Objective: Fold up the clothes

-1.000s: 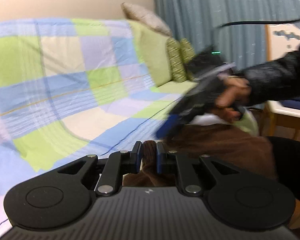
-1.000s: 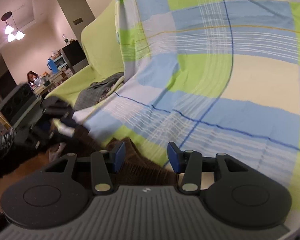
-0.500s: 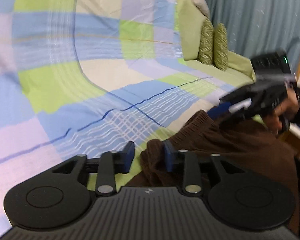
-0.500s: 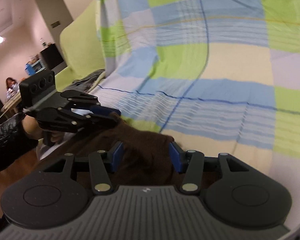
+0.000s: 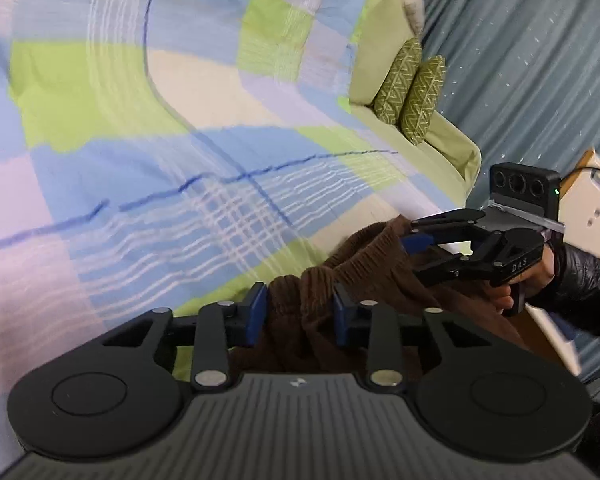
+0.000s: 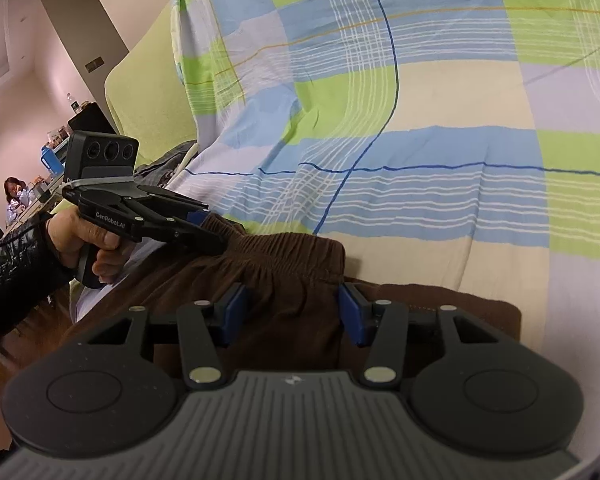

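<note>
Since a second ago I have swung both grippers in over the brown trousers (image 6: pixel 284 280), and my left gripper (image 5: pixel 296 314), then clamped tight on a fold of them, now stands with its blue pads parted. The brown waistband bunches up between those pads; the cloth touches the right pad, but I cannot tell whether the left pad touches it too, so I read this gripper as released rather than clenched.

From the left wrist camera the checked bedsheet (image 5: pixel 148 160) fills the left and middle, with two green cushions (image 5: pixel 410 92) at the far edge of the bed and a grey-blue curtain (image 5: pixel 540 60) behind them. To the right, my right gripper (image 5: pixel 414 245) reaches in from the side, its blue-tipped fingers at the ribbed edge of the trousers.

From the right wrist camera my left gripper (image 6: pixel 204 220) comes in from the left, held in my hand (image 6: pixel 80 240), its tips against the left end of the waistband. The right gripper (image 6: pixel 292 312) is spread wide, one pad either side of the gathered waistband, gripping nothing. The trousers lie at the near edge of the bed, waistband towards the sheet (image 6: pixel 420 120).
</note>
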Available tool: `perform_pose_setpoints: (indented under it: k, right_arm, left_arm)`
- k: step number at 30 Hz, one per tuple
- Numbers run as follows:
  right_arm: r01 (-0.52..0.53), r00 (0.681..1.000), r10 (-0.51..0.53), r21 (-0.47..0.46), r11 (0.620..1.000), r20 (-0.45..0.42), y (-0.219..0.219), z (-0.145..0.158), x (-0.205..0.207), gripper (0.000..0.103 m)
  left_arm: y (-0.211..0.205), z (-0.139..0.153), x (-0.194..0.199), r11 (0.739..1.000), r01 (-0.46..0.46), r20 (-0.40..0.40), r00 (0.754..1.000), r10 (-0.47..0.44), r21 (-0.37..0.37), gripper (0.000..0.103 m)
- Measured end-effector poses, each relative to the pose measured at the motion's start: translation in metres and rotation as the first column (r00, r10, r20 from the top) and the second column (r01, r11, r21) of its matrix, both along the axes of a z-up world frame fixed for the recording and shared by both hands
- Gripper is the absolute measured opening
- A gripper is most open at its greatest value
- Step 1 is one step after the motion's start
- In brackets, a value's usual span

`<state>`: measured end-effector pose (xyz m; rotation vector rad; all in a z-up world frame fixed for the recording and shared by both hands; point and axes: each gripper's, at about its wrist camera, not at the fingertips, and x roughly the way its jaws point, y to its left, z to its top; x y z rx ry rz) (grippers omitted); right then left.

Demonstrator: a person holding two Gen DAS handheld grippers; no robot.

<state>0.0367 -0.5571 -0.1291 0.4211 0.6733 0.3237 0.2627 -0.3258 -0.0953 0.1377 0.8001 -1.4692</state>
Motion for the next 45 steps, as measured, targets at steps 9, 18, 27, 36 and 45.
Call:
perform_pose_setpoints:
  k: [9, 18, 27, 36, 45]
  right_arm:
    - [-0.064, 0.997, 0.063, 0.017, 0.998, 0.052, 0.008, 0.016, -0.008, 0.020]
    - [-0.058, 0.997, 0.064, -0.153, 0.986, 0.036, 0.033, 0.015, 0.006, 0.024]
    - [-0.009, 0.998, 0.020, -0.185, 0.983, 0.059, 0.037, 0.013, 0.003, 0.025]
    - [0.073, 0.983, -0.052, -0.113, 0.991, 0.175, -0.001, 0.054, -0.007, 0.029]
    - [-0.290, 0.956, 0.292, -0.239, 0.927, -0.029, 0.026, 0.066, 0.085, 0.037]
  left_arm:
    - [0.044, 0.044, -0.085, 0.979, -0.203, 0.130, 0.970, 0.203, -0.013, 0.035]
    - [0.036, -0.010, -0.033, 0.956, -0.290, 0.034, 0.957, 0.288, 0.047, 0.041]
    - [0.041, -0.002, -0.056, 0.955, -0.297, 0.122, 0.947, 0.297, -0.019, 0.035]
    - [0.078, 0.057, -0.155, 0.976, 0.076, 0.437, 0.899, 0.022, -0.205, 0.014]
    - [0.085, 0.048, -0.148, 0.976, -0.062, 0.386, 0.912, 0.140, -0.208, 0.031]
